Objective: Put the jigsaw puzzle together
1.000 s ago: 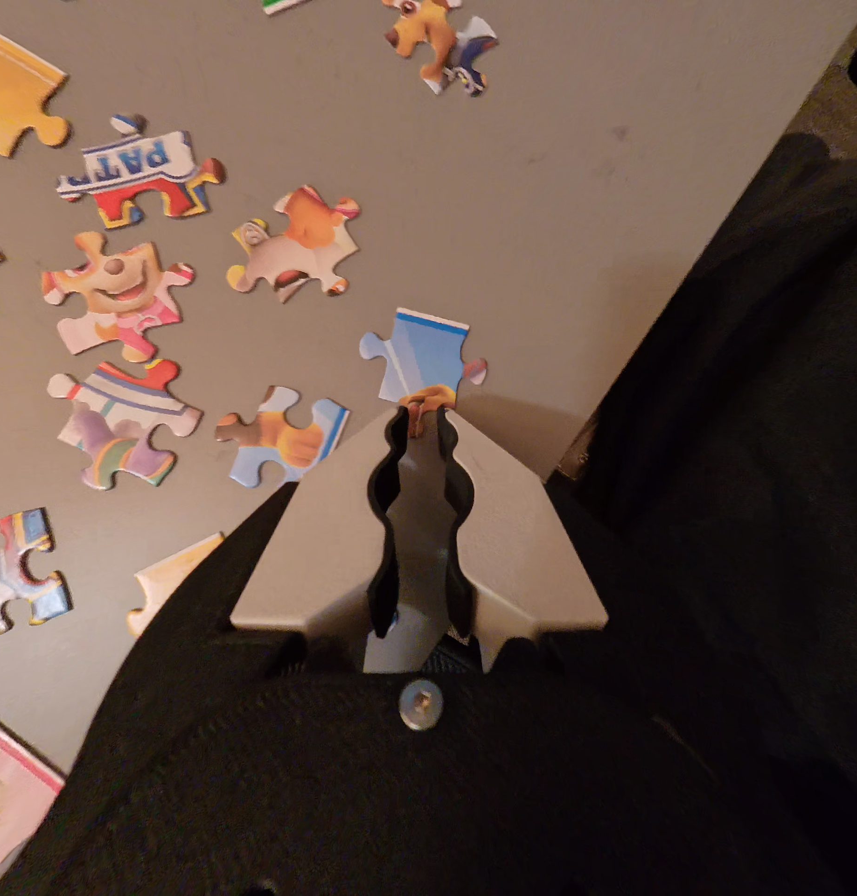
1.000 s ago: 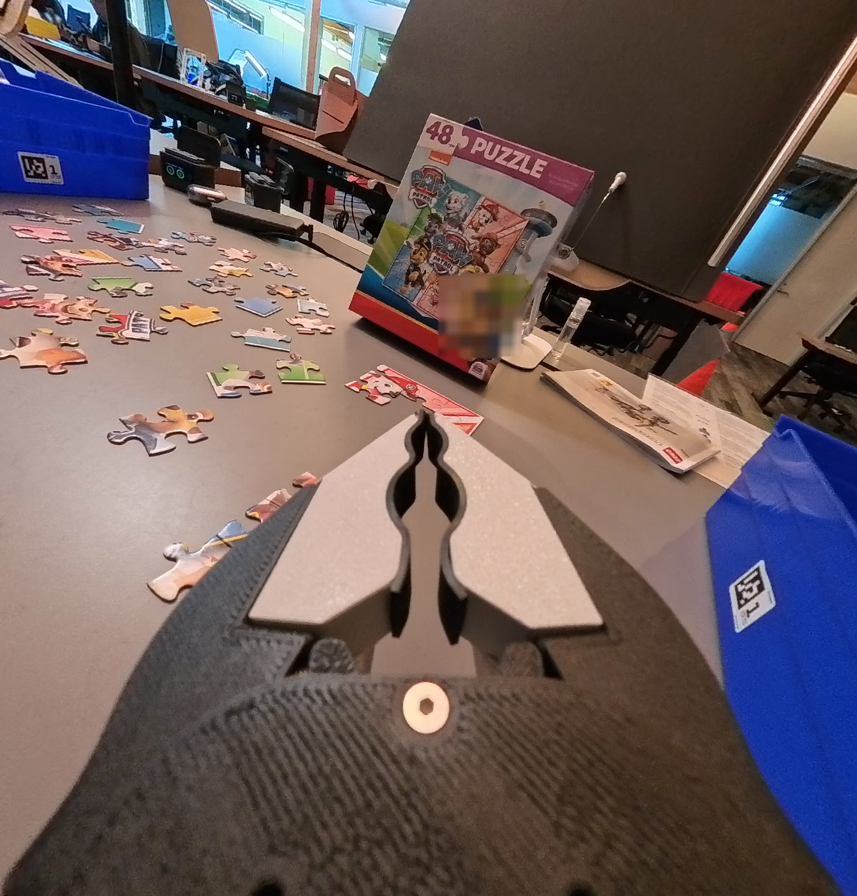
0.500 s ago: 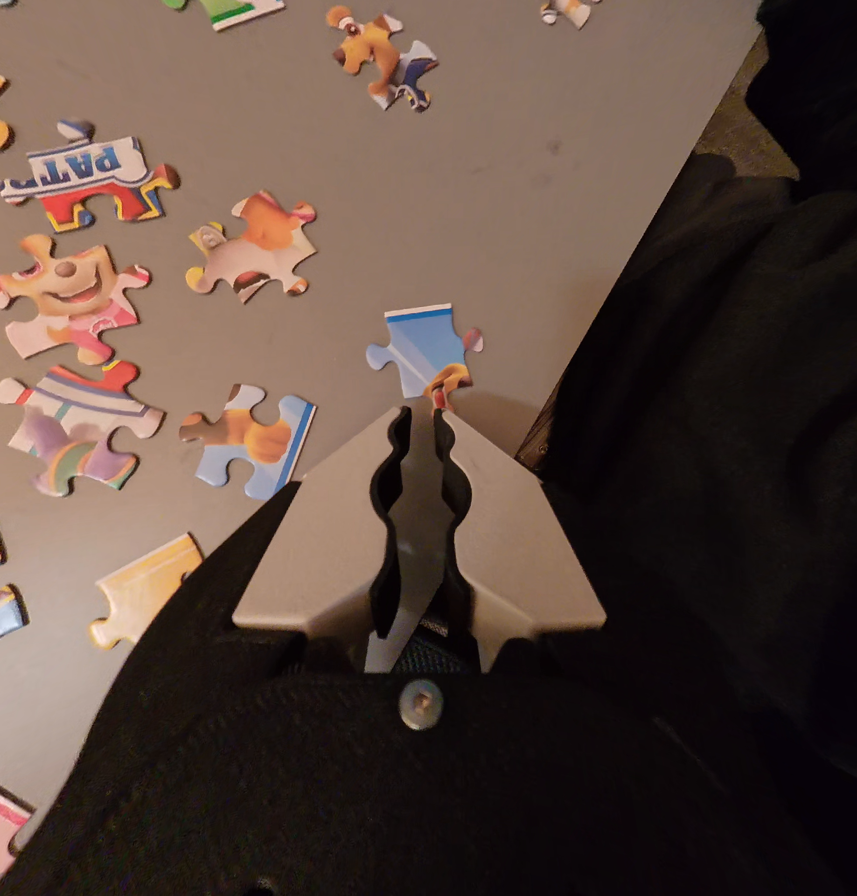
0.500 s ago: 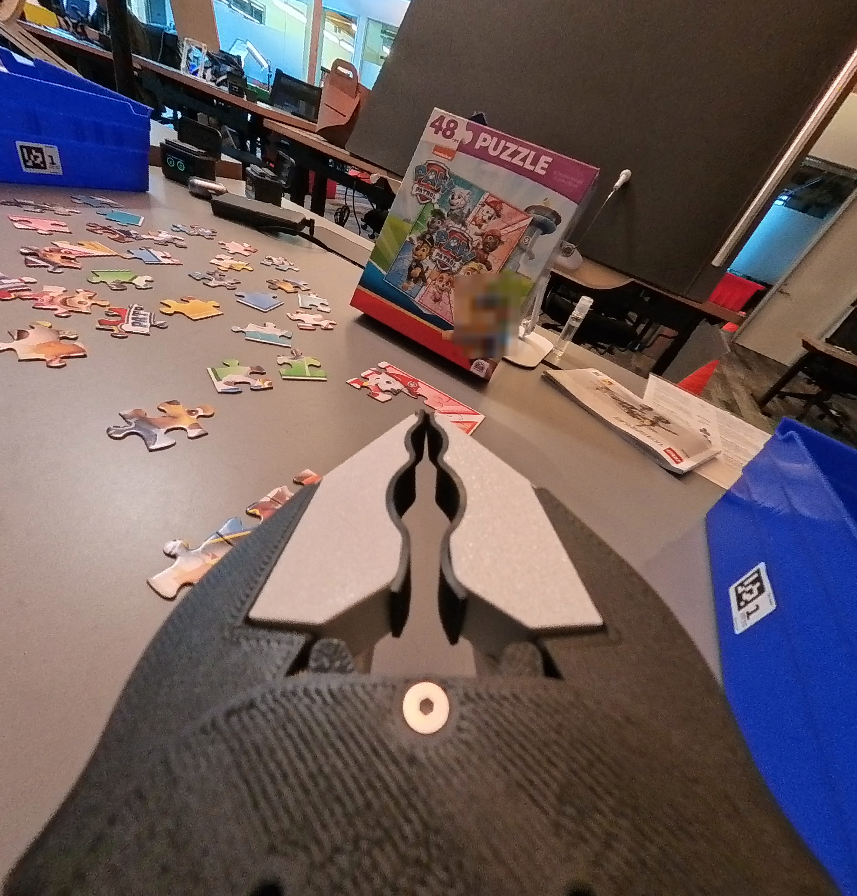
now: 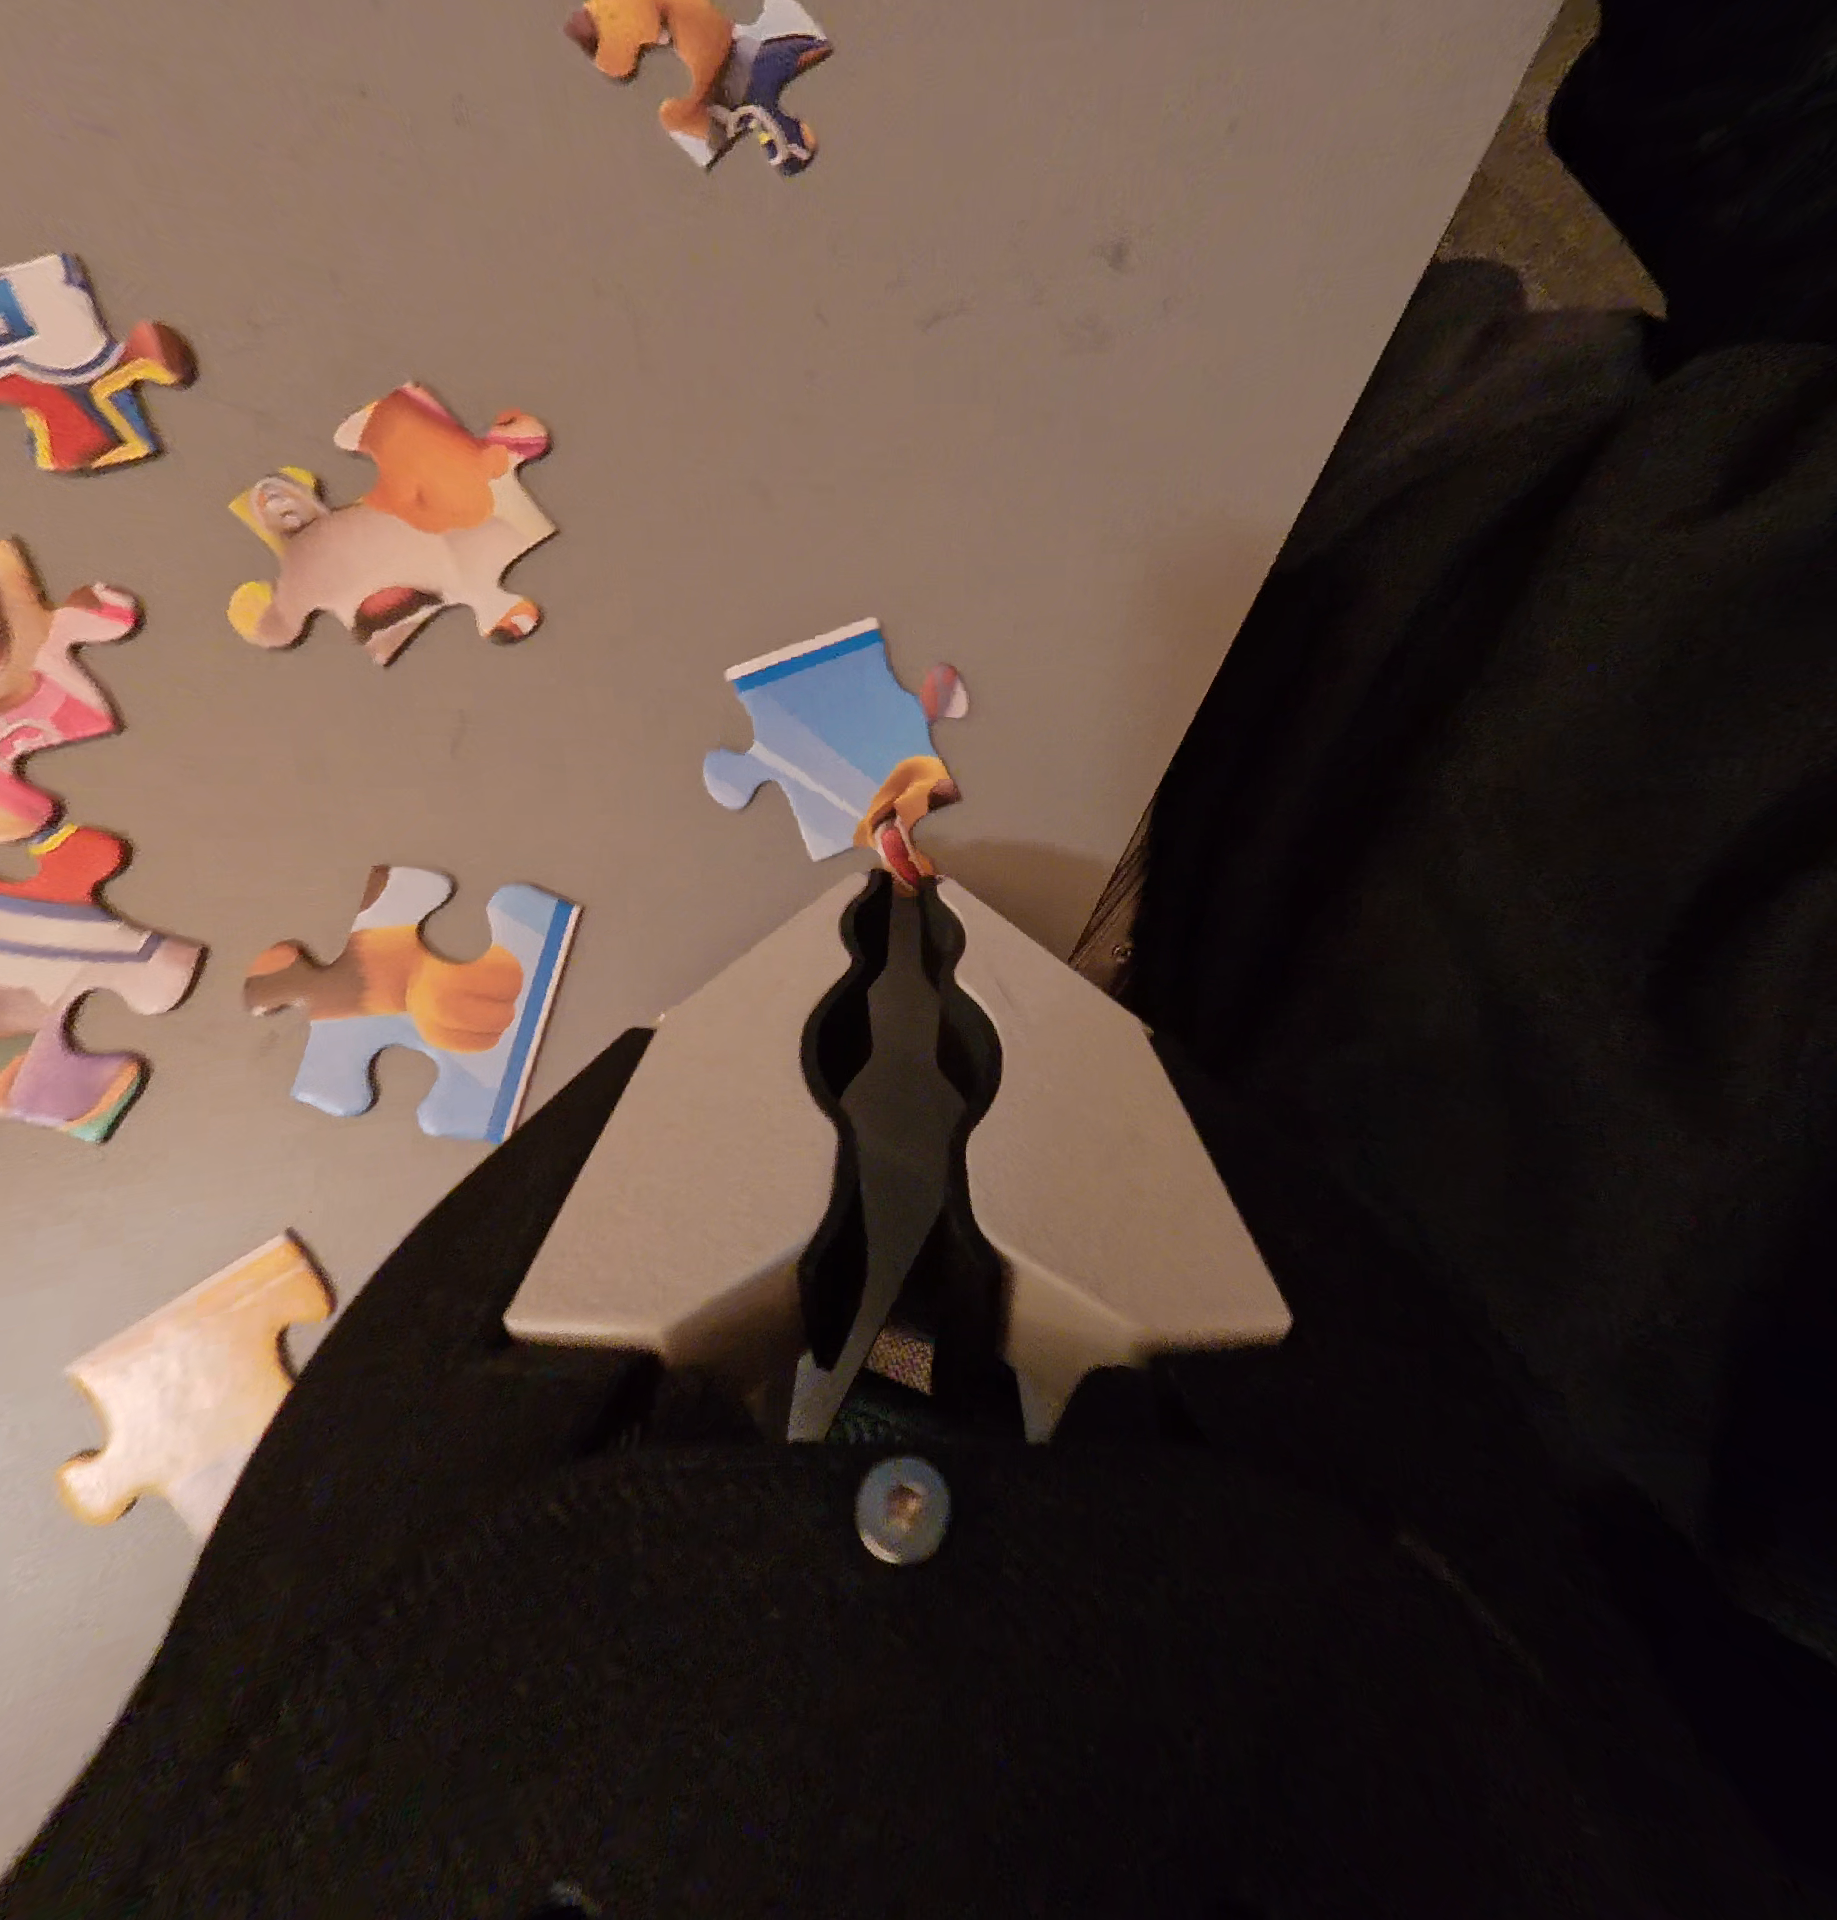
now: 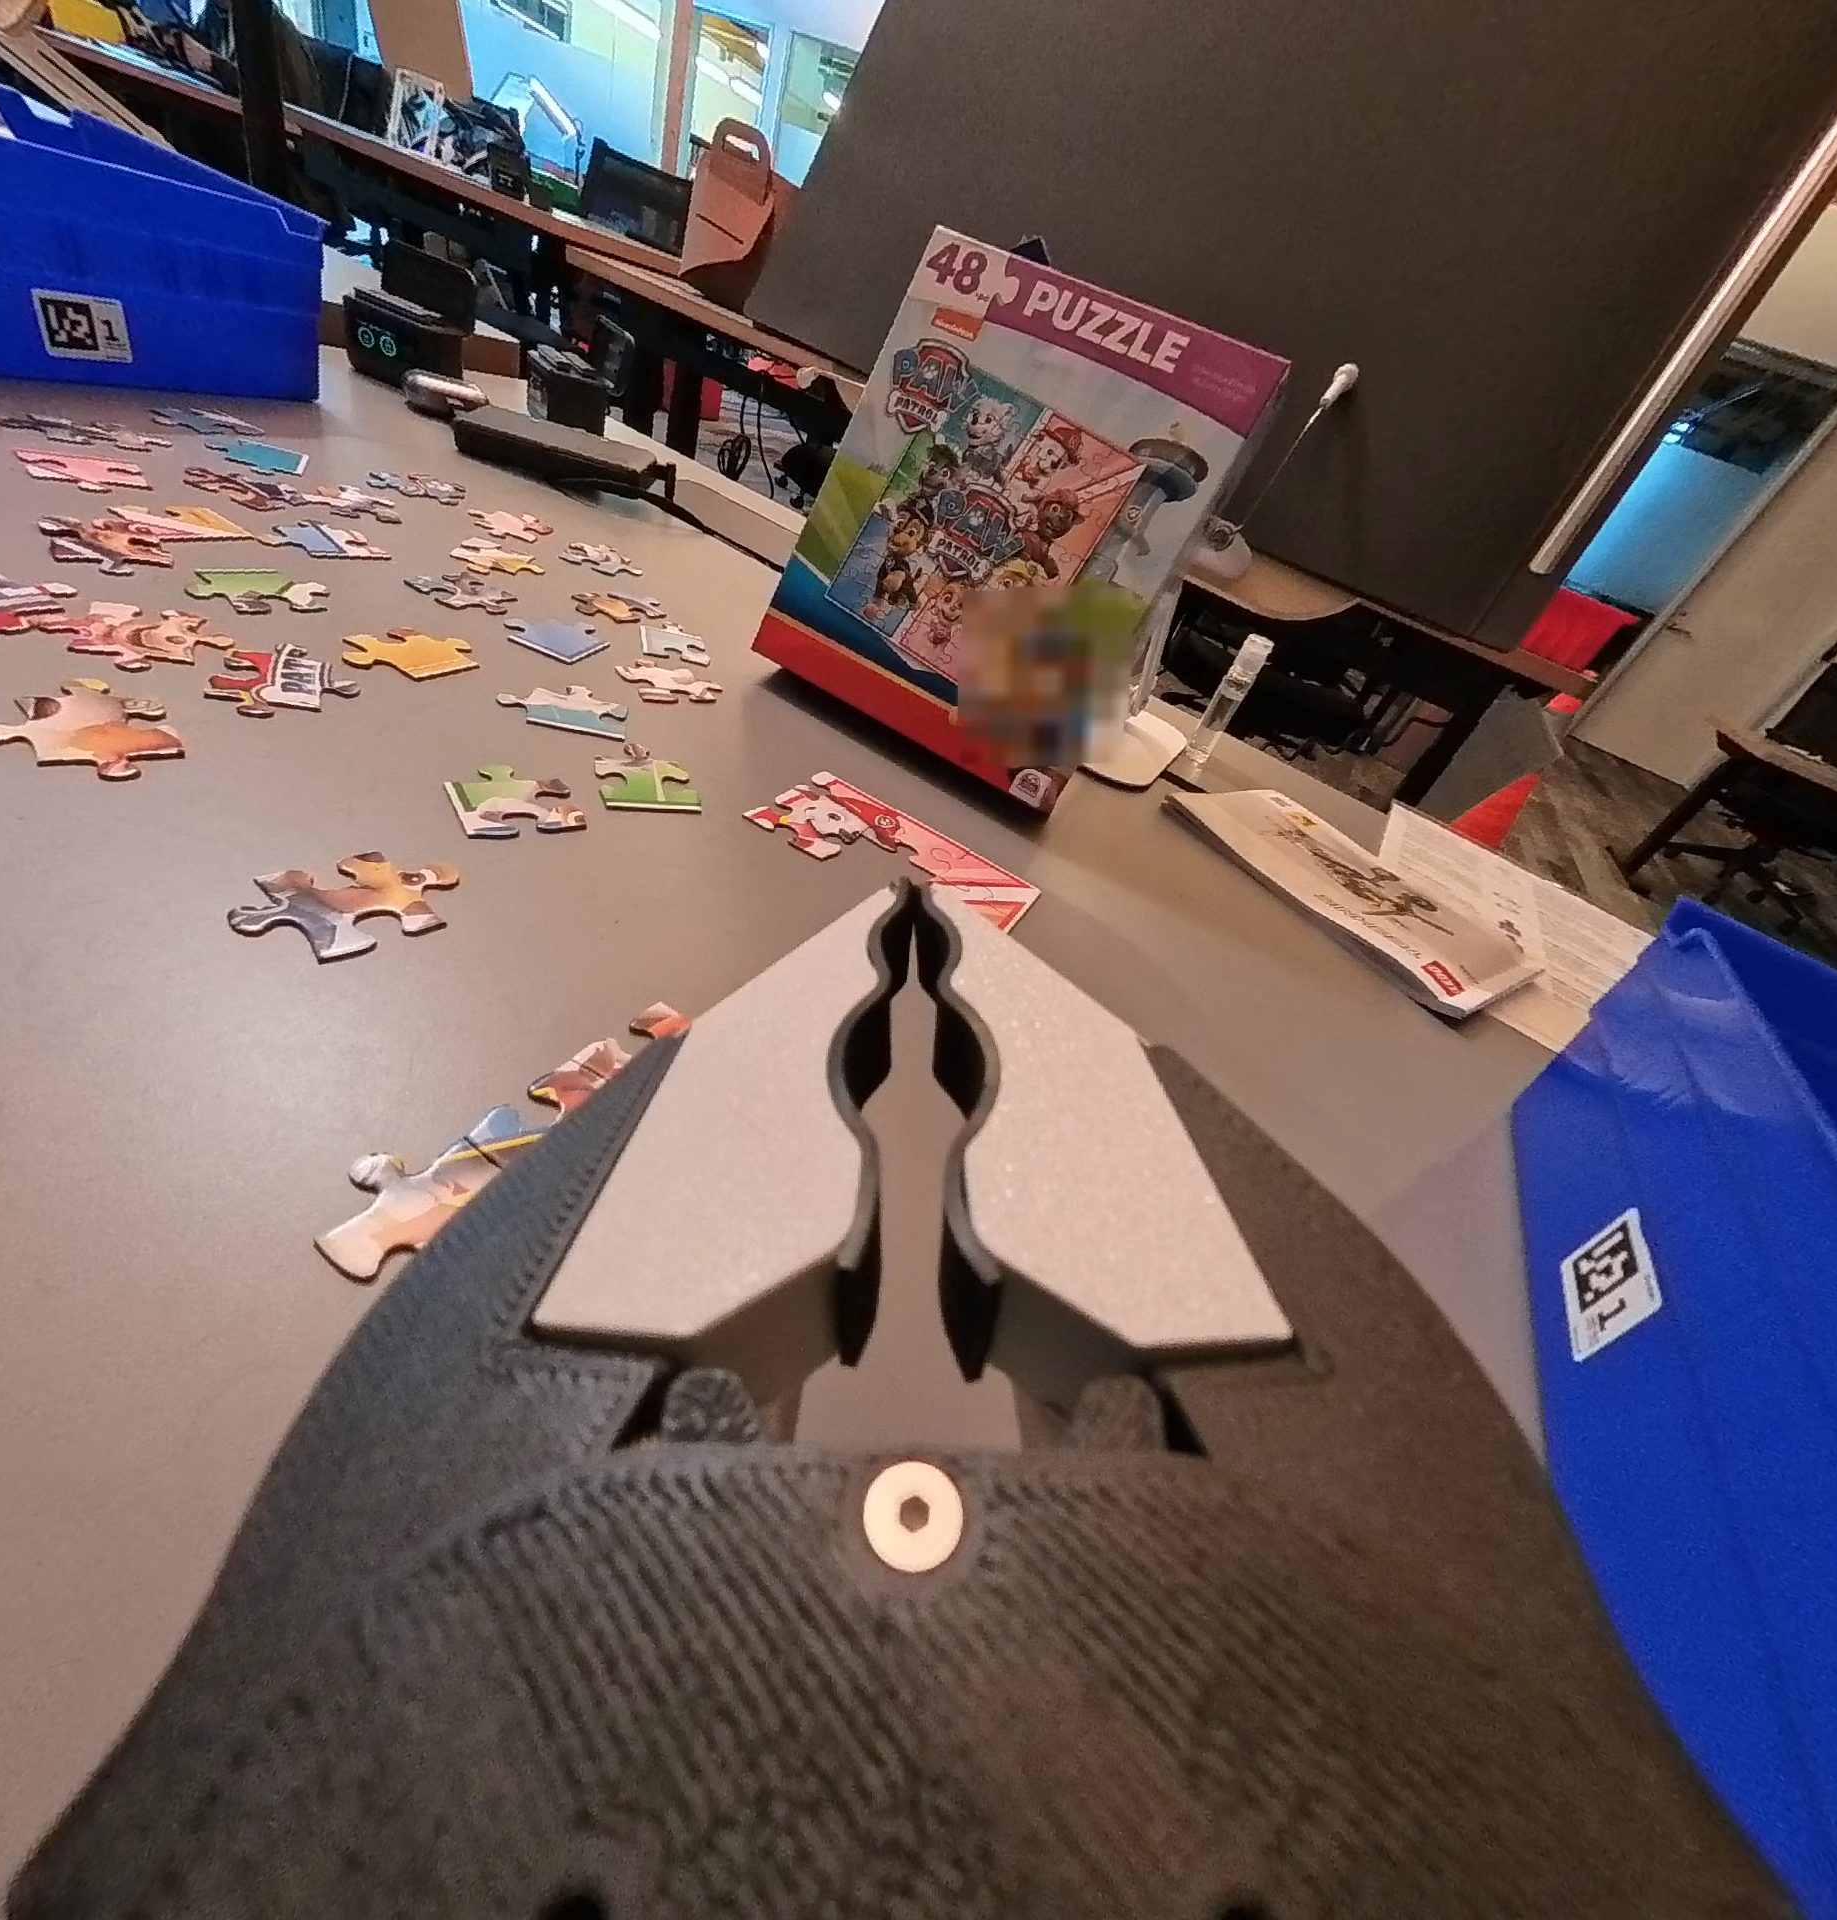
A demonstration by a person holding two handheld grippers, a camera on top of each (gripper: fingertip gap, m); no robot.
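Observation:
In the left wrist view my left gripper (image 5: 901,881) is shut on the lower tab of a blue puzzle piece (image 5: 831,743) with a white and blue border and an orange corner. The piece sits near the edge of the grey table (image 5: 893,364). Other loose pieces lie to its left, among them a blue and orange one (image 5: 426,997) and an orange and grey one (image 5: 405,530). In the right wrist view my right gripper (image 6: 912,891) is shut with nothing between its tips, low over the table. Just beyond it lies a joined strip of red and pink pieces (image 6: 893,836).
The puzzle box (image 6: 1018,520) stands behind the red strip. Blue bins stand at the far left (image 6: 135,281) and near right (image 6: 1724,1299). A booklet (image 6: 1361,899) lies at the right. Many loose pieces (image 6: 270,623) cover the table's left. Dark clothing (image 5: 1516,935) lies past the table edge.
My left gripper's jaws narrowed and closed onto the blue piece's tab, and the view shifted so the other pieces slid left. The right gripper stayed shut and barely moved.

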